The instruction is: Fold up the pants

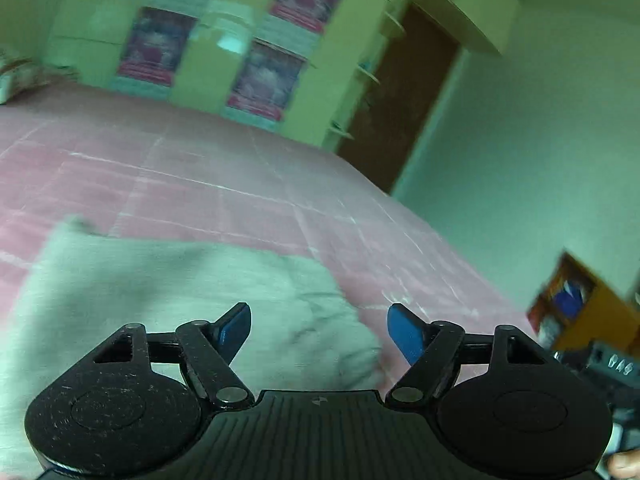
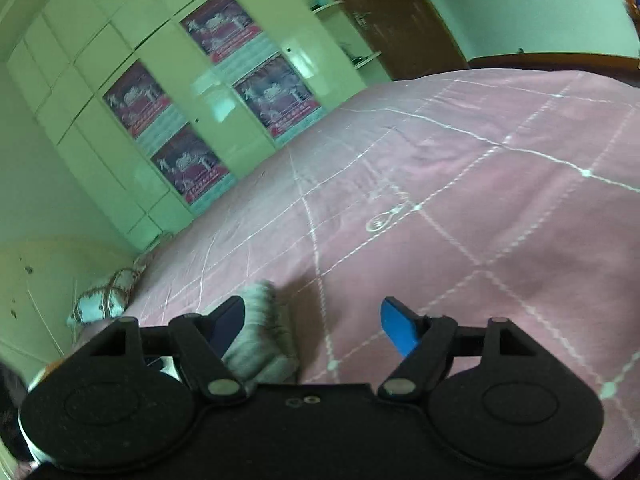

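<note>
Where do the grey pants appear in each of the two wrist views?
Left wrist view: the grey pants fill the lower left, lying on the pink bedspread.
Right wrist view: only a small part of the pants shows, low and left of centre, beside one blue finger.
Shared landmark: the green wardrobe with posters.

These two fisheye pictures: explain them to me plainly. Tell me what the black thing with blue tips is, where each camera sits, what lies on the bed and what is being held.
No robot here: a person holds a two-finger gripper in each hand, and a camera on each looks forward along its fingers.

One picture is from the left gripper, the other from the right gripper. The blue tips are the finger pads.

Below both is a bed with a pink bedspread. On it lie the pale grey pants, bunched; the right view shows only an end of them.

Both grippers stand open. Nothing is held.
</note>
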`<state>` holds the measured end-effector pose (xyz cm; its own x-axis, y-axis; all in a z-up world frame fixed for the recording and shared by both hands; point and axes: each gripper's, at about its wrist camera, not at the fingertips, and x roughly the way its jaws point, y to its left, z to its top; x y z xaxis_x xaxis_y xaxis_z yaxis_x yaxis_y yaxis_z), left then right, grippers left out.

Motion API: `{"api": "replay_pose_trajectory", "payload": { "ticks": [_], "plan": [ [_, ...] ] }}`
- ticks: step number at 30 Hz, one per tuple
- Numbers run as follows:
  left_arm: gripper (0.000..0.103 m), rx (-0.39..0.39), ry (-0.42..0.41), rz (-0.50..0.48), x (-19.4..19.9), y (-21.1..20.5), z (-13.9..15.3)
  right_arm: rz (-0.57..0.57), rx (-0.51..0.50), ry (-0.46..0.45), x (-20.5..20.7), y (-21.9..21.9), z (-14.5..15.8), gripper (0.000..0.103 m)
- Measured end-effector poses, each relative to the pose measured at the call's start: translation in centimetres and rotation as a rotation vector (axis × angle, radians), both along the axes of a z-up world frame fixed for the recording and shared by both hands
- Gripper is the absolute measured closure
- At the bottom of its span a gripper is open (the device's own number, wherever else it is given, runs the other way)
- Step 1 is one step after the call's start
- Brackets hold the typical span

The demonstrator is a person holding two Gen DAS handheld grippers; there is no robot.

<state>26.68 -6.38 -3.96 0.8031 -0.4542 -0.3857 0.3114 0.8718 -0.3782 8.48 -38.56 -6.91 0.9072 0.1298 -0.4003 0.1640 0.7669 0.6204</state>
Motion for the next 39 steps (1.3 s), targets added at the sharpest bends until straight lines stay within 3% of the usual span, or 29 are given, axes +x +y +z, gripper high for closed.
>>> {"api": "replay_pose_trajectory", "payload": {
  "ticks": [5,7,11,14,19,22,25,35,38,39],
  "plan": [
    [0.028,0.063,0.02,0.166,-4.6,9.1,-0.2,0.166,0.16,0.031,2.8,2.8,-2.0,0.034],
    [0.028,0.114,0.046,0.22,-6.3,12.5,-1.2,0.187,0.209,0.063,4.0,4.1,-2.6,0.035],
    [0.028,0.107,0.12,0.273,-10.1,16.4,-3.5,0.183,0.234,0.092,5.6,5.2,-2.9,0.035],
    [0.028,0.128,0.135,0.248,-11.3,16.4,-4.8,0.173,0.223,0.086,4.8,6.0,-2.6,0.035],
    [0.028,0.171,0.145,0.19,-7.9,14.1,-6.3,0.161,0.216,0.108,4.3,6.2,-2.9,0.035],
    [0.028,0.19,0.142,0.249,-6.3,13.1,-6.9,0.133,0.233,0.116,4.2,6.1,-3.2,0.035],
    [0.028,0.152,0.104,0.317,-6.0,14.0,-6.9,0.119,0.272,0.126,4.8,5.9,-3.7,0.035],
    [0.027,0.087,0.107,0.333,-5.5,14.9,-8.5,0.145,0.448,0.181,8.9,6.7,-6.1,0.038],
    [0.027,0.085,0.113,0.339,-5.3,14.6,-8.5,0.13,0.423,0.222,10.2,7.3,-6.2,0.038],
    [0.028,0.092,0.114,0.327,-5.1,14.3,-8.3,0.128,0.393,0.235,10.5,7.7,-6.0,0.055]
  ]
}}
